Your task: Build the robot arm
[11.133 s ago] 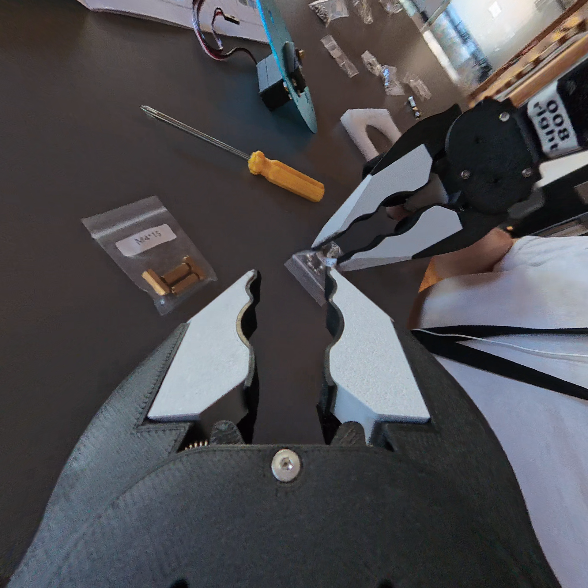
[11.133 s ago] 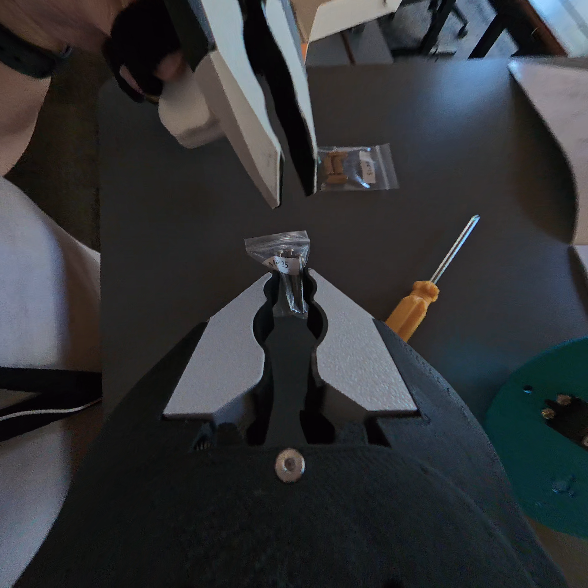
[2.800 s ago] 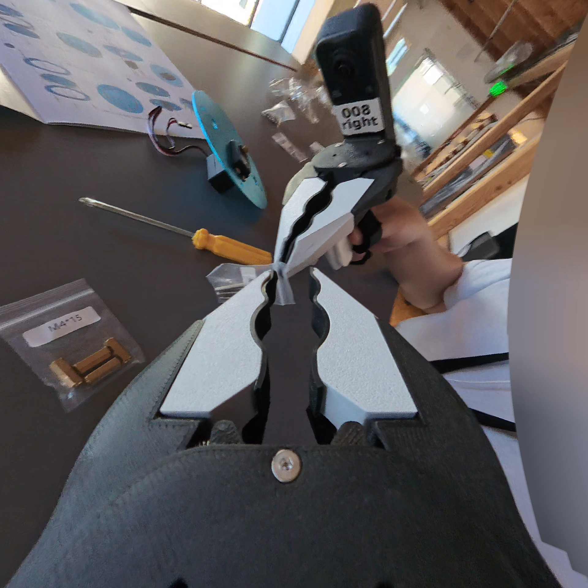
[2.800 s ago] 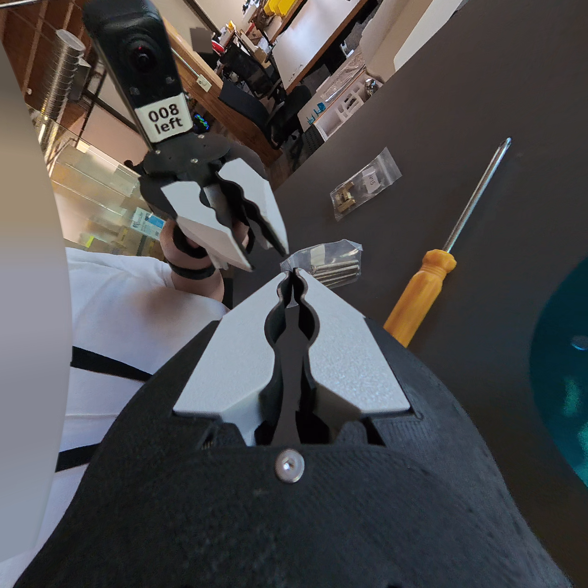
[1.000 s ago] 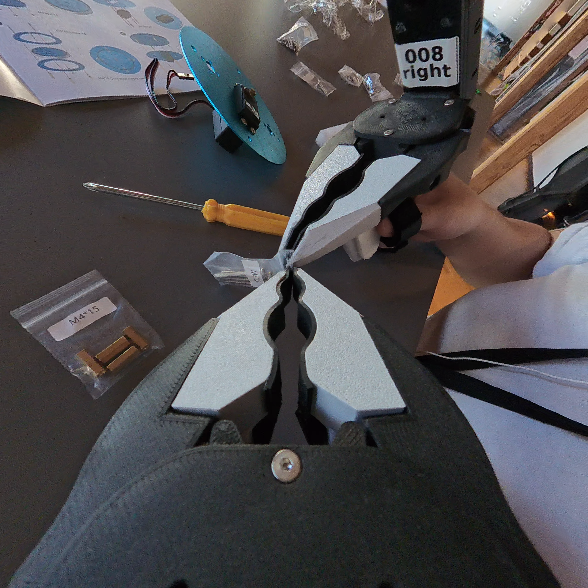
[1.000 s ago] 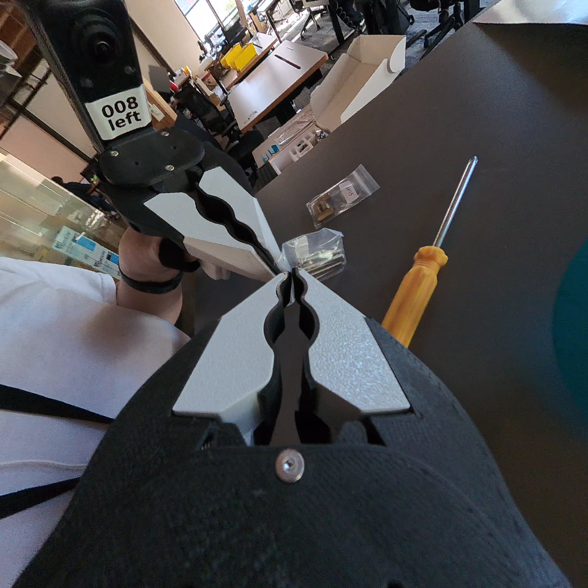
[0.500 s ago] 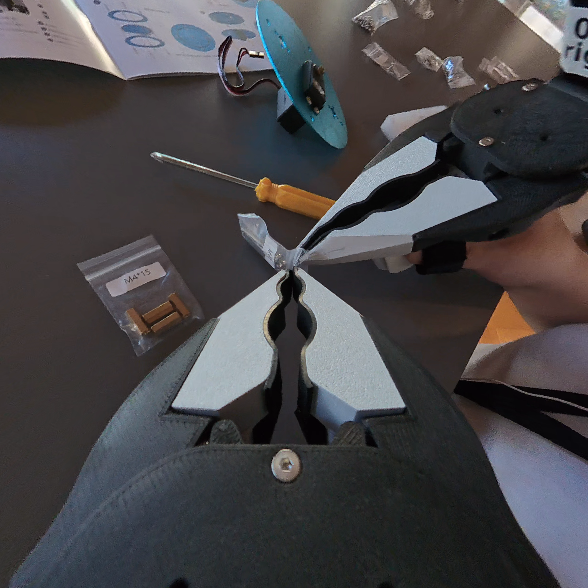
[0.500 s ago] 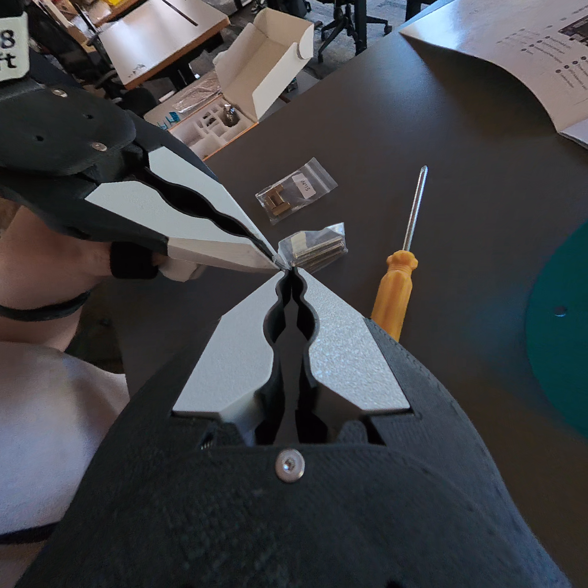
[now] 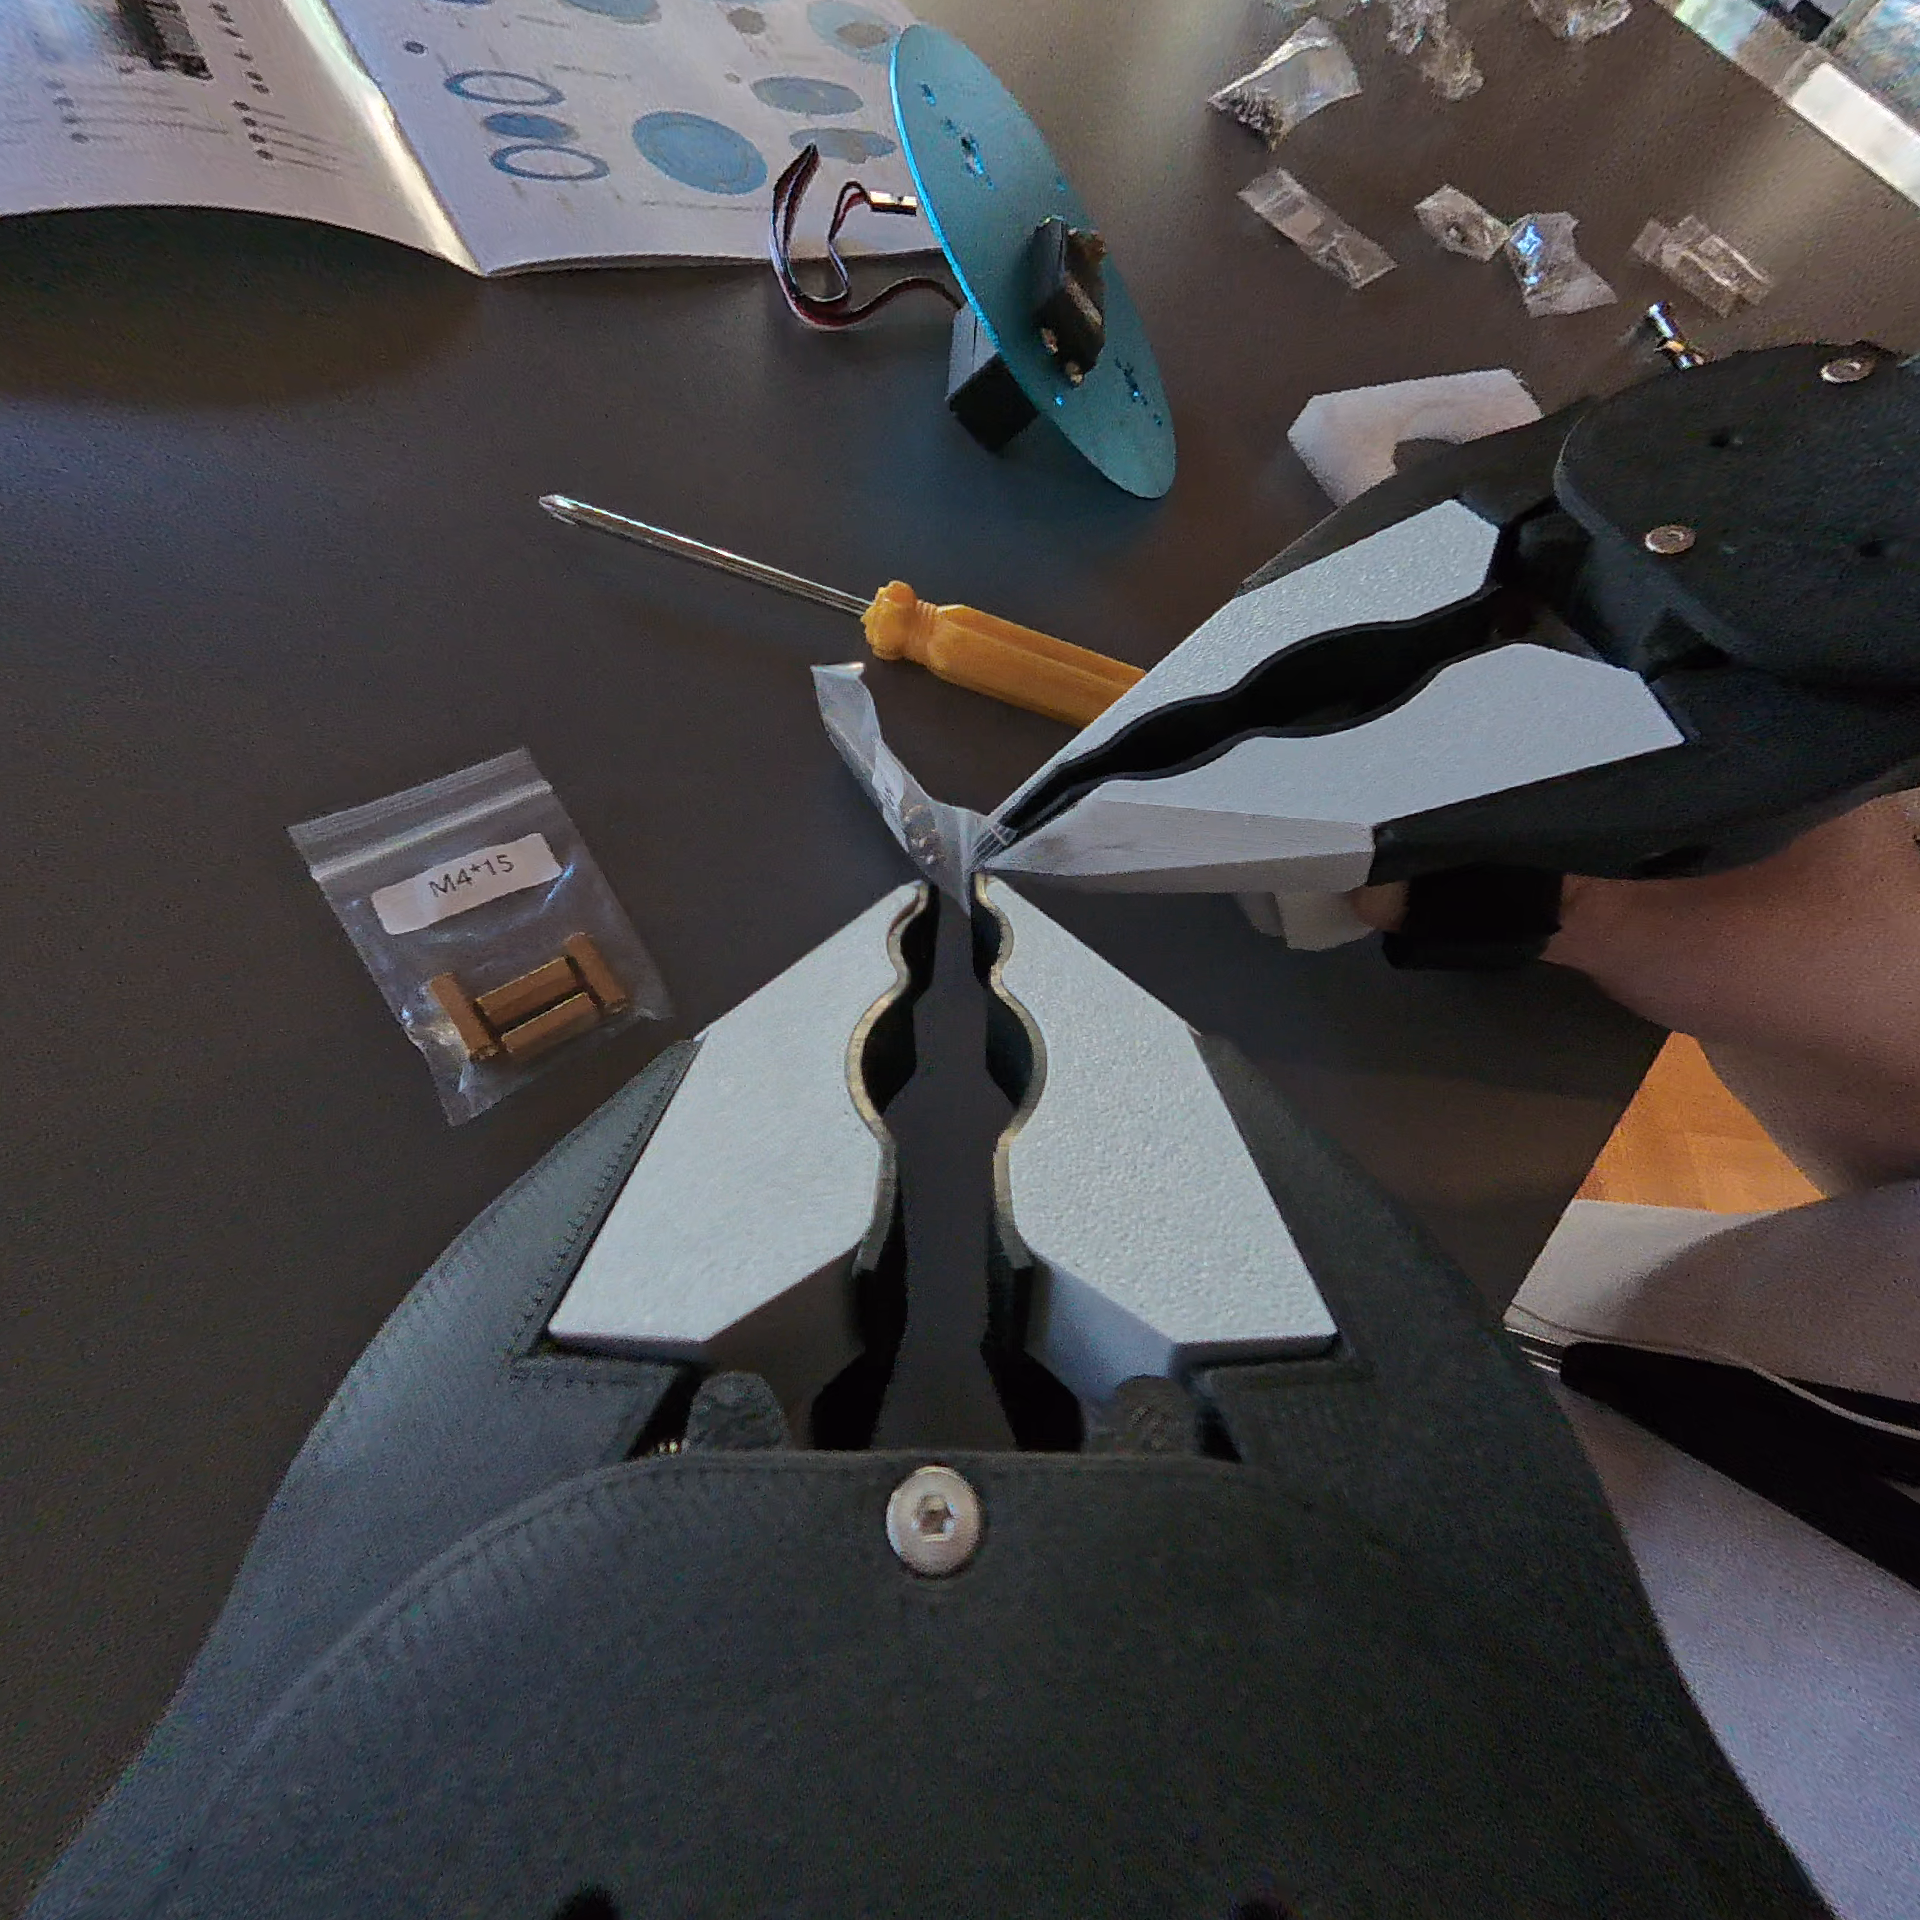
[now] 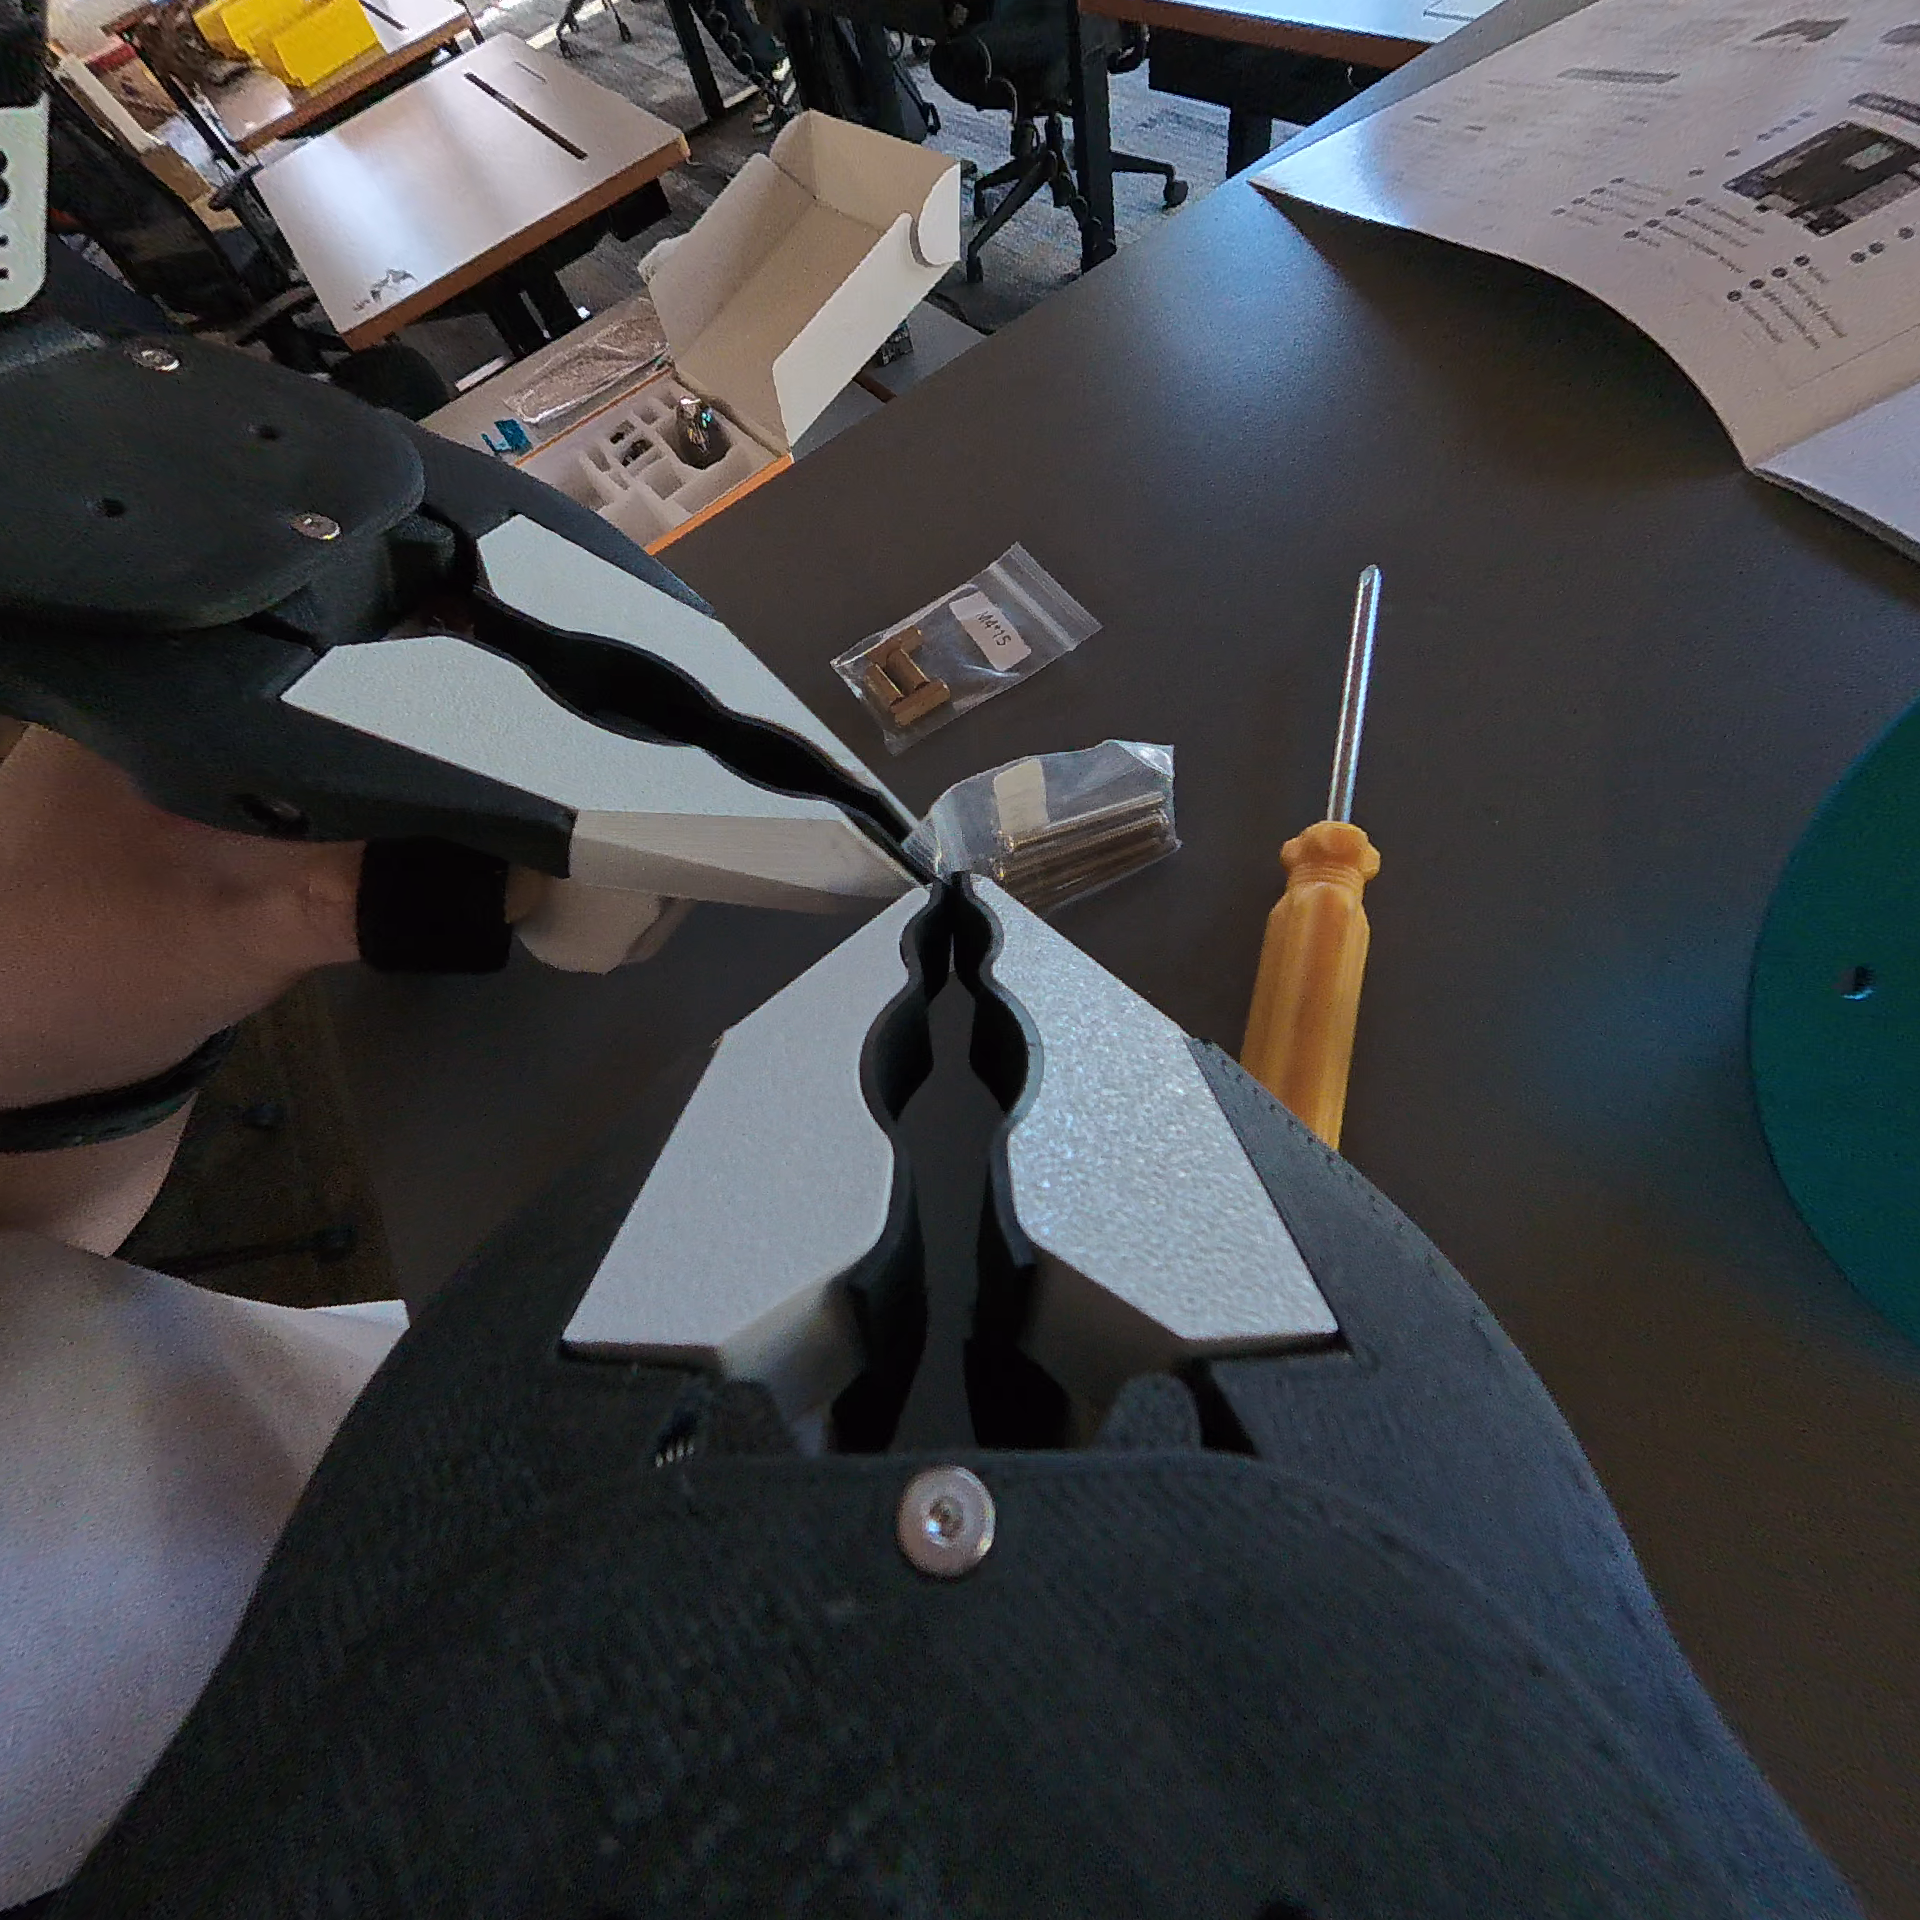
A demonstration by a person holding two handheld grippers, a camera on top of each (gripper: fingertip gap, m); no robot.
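A small clear zip bag of long screws (image 9: 883, 769) hangs above the dark table (image 9: 312, 582), pinched between both grippers. My left gripper (image 9: 951, 894) is shut on the bag's lower edge, its tips nearly touching. My right gripper (image 10: 954, 888) is shut on the same corner of the bag (image 10: 1070, 821). The right gripper also shows in the left wrist view (image 9: 997, 847), coming in from the right, tip to tip with mine. The left gripper shows in the right wrist view (image 10: 904, 873), coming in from the left.
A second bag with brass standoffs (image 9: 488, 935) lies left. A yellow-handled screwdriver (image 9: 997, 655) lies beyond the grippers. A teal disc with a black servo and wires (image 9: 1029, 312), an open booklet (image 9: 416, 125), a white foam piece (image 9: 1403, 416) and several small bags (image 9: 1309, 229) lie farther back. Only a small space, under 4 cm, lies between the two pairs of fingers.
Both grippers stay shut on the screw bag, tip to tip. They have tilted lower over the table, and the bag has turned more upright between them.
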